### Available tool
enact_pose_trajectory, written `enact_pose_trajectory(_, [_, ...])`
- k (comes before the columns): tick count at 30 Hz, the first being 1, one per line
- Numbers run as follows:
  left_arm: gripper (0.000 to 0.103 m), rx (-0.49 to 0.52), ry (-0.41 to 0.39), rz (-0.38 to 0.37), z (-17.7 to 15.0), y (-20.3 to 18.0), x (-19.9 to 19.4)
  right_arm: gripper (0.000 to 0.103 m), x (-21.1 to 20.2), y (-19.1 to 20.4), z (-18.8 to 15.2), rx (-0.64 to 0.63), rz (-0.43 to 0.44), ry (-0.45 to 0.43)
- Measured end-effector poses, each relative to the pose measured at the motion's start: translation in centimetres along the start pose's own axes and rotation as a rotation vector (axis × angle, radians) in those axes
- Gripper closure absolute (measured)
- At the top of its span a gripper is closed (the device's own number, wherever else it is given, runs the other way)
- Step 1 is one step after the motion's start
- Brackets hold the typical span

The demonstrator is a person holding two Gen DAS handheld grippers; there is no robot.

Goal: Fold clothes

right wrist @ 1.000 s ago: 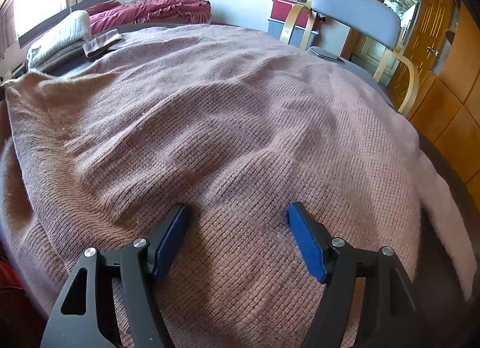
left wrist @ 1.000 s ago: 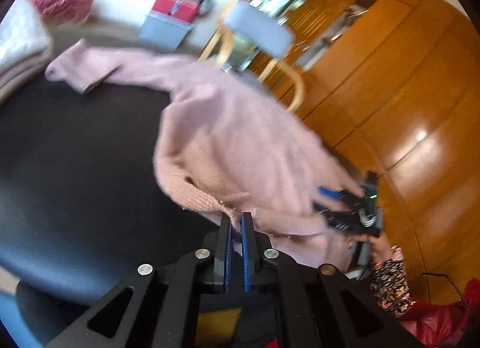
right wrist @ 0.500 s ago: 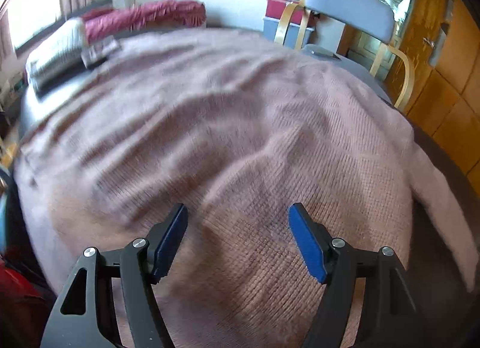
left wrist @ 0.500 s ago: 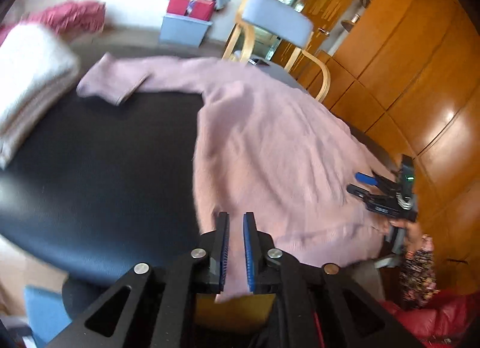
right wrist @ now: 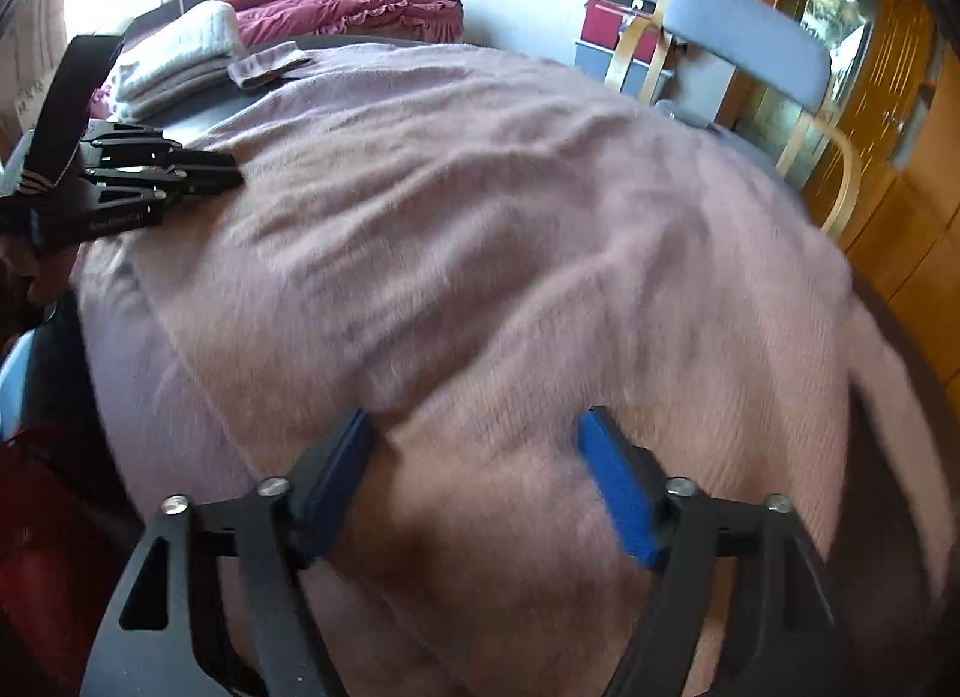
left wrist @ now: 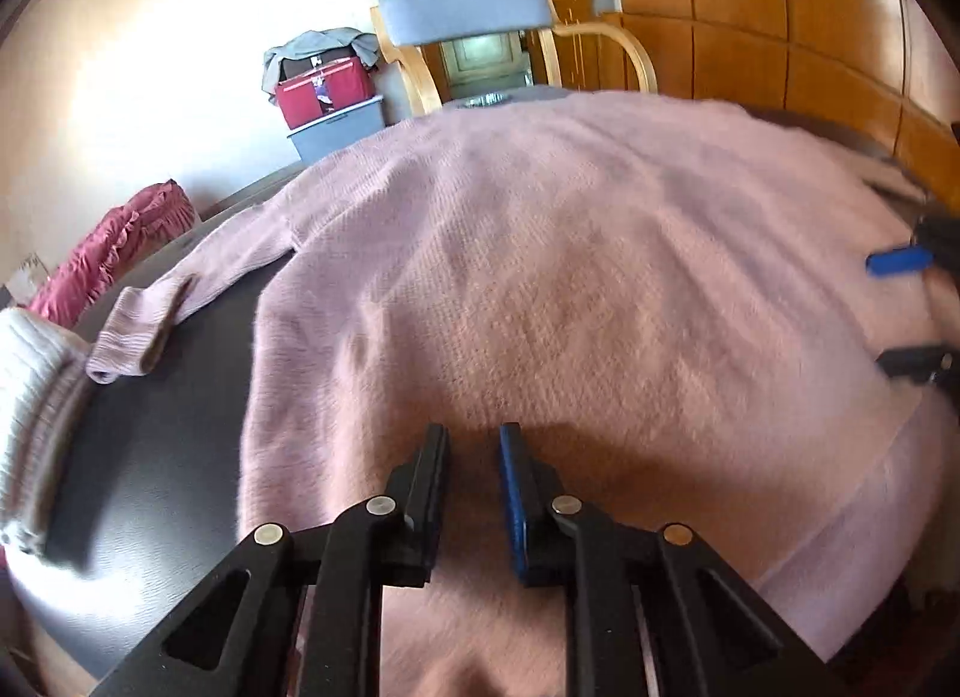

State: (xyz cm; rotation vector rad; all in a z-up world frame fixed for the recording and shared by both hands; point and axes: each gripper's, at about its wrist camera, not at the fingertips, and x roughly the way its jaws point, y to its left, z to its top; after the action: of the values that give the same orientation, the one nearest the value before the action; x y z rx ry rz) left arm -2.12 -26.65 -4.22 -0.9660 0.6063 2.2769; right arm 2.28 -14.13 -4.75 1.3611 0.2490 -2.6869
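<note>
- Left wrist view shows my left claw (left wrist: pixel 473 445) with its jaws narrowly parted, over the near hem of the pink sweater (left wrist: pixel 576 277); I see no fabric pinched between them, so I judge it holds nothing.
- Right wrist view shows my right claw (right wrist: pixel 474 445) spread wide above the same sweater, low over the knit but gripping nothing.
- That sweater lies spread across the dark surface (left wrist: pixel 150 445), its hem draping over the near edge and one sleeve (left wrist: pixel 180 289) stretched toward the folded white towel stack (left wrist: pixel 30 397).
- Risk: with so narrow a gap, my left claw may nip only the top layer, so the back layer lags and the fold comes out crooked.
- Risk: the overhanging hem could drag the garment off the surface if I lift one side alone.
- Risk: the outstretched sleeve lies just beside the towel stack; a sweeping fold could snag it or knock the stack.
- Risk: the fuzzy knit looks slippery and stretchy, so an uneven pull from both claws could leave wrinkles across the body.
</note>
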Motion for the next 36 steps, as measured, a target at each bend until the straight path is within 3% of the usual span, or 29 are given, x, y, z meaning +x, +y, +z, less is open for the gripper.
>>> enact_pose_trajectory(3, [0.087, -0.018, 0.043, -0.047, 0.9, 1.0, -1.1, 0.021, -0.6, -0.7, 0.3, -0.050, 0.042, 0.002])
enact_pose_trajectory(5, [0.087, -0.057, 0.019, -0.034, 2.7, 2.0, -1.4, 0.021, -1.3, -1.9, 1.6, -0.022, 0.035, -0.039])
enact_pose_trajectory(7, [0.087, -0.100, -0.014, -0.010, 5.0, 2.8, -1.3, 0.021, -2.1, -4.0, 3.5, 0.050, 0.002, -0.122])
enact_pose_trajectory(9, [0.087, -0.148, -0.055, 0.024, 7.8, 3.4, -0.6, 0.021, -1.9, -6.8, 5.5, 0.149, -0.088, -0.176])
enact_pose_trajectory(12, [0.087, -0.209, -0.052, 0.037, 10.8, 4.1, 1.9, 0.021, 0.2, -10.6, 8.1, 0.279, -0.143, -0.161])
enact_pose_trajectory(13, [0.087, -0.224, -0.045, 0.035, 11.6, 4.2, 3.1, 0.025, 1.0, -11.8, 8.8, 0.315, -0.146, -0.148])
enact_pose_trajectory(15, [0.087, -0.243, -0.012, 0.043, 12.6, 4.2, 5.8, 0.050, 2.7, -13.9, 9.9, 0.351, -0.157, -0.114])
enact_pose_trajectory(16, [0.087, -0.244, 0.014, 0.065, 12.6, 4.1, 7.0, 0.060, 3.6, -15.0, 10.4, 0.366, -0.162, -0.096])
enact_pose_trajectory(20, [0.086, -0.275, 0.101, 0.112, 10.8, 5.4, 11.8, 0.061, 5.0, -20.1, 10.6, 0.459, -0.210, -0.050])
enact_pose_trajectory(22, [0.085, -0.324, 0.042, 0.055, 9.8, 6.5, 11.6, 0.061, 5.6, -22.4, 10.3, 0.495, -0.256, -0.014])
enact_pose_trajectory(26, [0.084, -0.392, 0.021, -0.022, 8.6, 7.8, 11.8, 0.061, 8.3, -25.8, 8.6, 0.517, -0.314, 0.103])
enact_pose_trajectory(29, [0.083, -0.417, 0.011, -0.053, 8.0, 8.3, 11.9, 0.061, 8.5, -27.5, 7.9, 0.571, -0.302, 0.052])
enact_pose_trajectory(36, [0.082, -0.401, 0.014, -0.035, 8.0, 7.5, 11.1, 0.053, 9.3, -29.4, 8.2, 0.512, -0.350, 0.028])
